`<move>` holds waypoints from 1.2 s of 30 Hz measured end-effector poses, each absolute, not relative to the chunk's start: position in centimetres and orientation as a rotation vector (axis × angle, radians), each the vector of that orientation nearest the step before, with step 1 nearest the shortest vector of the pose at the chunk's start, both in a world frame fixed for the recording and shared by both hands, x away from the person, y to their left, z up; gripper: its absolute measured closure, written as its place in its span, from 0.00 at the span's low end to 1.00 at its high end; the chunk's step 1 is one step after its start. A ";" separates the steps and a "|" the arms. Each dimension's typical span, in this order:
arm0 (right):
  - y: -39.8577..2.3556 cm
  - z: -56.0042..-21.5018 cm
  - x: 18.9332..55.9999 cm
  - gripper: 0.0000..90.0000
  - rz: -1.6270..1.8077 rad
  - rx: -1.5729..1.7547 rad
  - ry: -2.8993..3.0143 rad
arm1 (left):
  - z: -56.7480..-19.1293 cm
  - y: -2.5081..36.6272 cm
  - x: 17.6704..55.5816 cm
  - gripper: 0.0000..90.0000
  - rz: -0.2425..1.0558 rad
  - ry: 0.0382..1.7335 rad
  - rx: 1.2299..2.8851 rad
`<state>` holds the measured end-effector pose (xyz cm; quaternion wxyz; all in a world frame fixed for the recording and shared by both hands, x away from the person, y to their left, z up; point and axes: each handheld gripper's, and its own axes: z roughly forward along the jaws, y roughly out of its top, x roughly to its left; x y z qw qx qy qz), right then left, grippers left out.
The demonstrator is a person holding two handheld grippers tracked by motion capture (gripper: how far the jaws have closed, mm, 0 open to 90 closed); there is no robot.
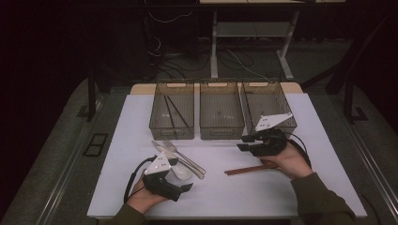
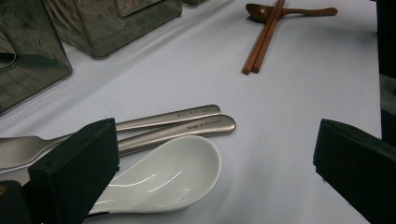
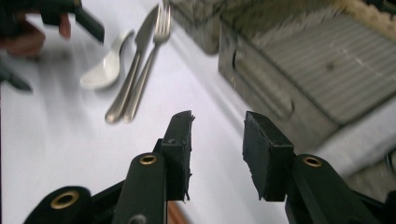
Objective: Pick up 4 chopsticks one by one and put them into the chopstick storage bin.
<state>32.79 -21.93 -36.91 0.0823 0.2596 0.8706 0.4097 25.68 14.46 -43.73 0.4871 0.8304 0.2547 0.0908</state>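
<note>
Porcelain, by the look of it: the white spoon point(image 2: 163, 177) lies on the white table point(image 1: 225, 201) between the jaws of the left gripper point(image 1: 180, 187), its bowl pointing away from the camera in the left gripper view, its handle running back under the left jaw; those jaws stand wide apart and press on nothing. It will likely be stiff, glossy and slippery under the pads, and it would chip if dropped; I would take it across the narrow handle where the sides run nearly parallel, not over the rounded bowl, which would squirt out. Touching its far side lie a steel knife point(image 2: 187, 130) and fork point(image 2: 177, 114), handles side by side; a careless close could catch them too. Farther along the table rest wooden chopsticks point(image 2: 261, 42) with a wooden spoon point(image 2: 299, 10) crossing beneath their far end. The right gripper point(image 1: 246, 140) hovers above that wooden pair, near the right bin point(image 1: 270, 117), jaws parted and empty. Three smoky plastic bins stand in a row at the back; the left bin point(image 1: 171, 117) already holds dark chopsticks point(image 1: 174, 112), the middle bin point(image 1: 221, 117) looks empty.
</note>
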 end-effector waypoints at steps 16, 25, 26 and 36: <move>-26.1 -38.3 30.2 0.66 1.011 0.695 2.725 | -43.7 14.4 25.6 0.00 0.216 0.620 2.021; -27.2 -40.0 30.6 0.63 0.855 0.682 2.781 | -43.7 14.3 25.6 0.00 0.215 0.619 2.019; -27.3 -40.1 30.7 0.63 0.846 0.688 2.786 | -43.7 14.3 25.6 0.00 0.214 0.618 2.019; -28.0 -41.5 31.3 0.64 0.824 0.675 2.826 | -43.7 14.3 25.6 0.00 0.213 0.613 2.026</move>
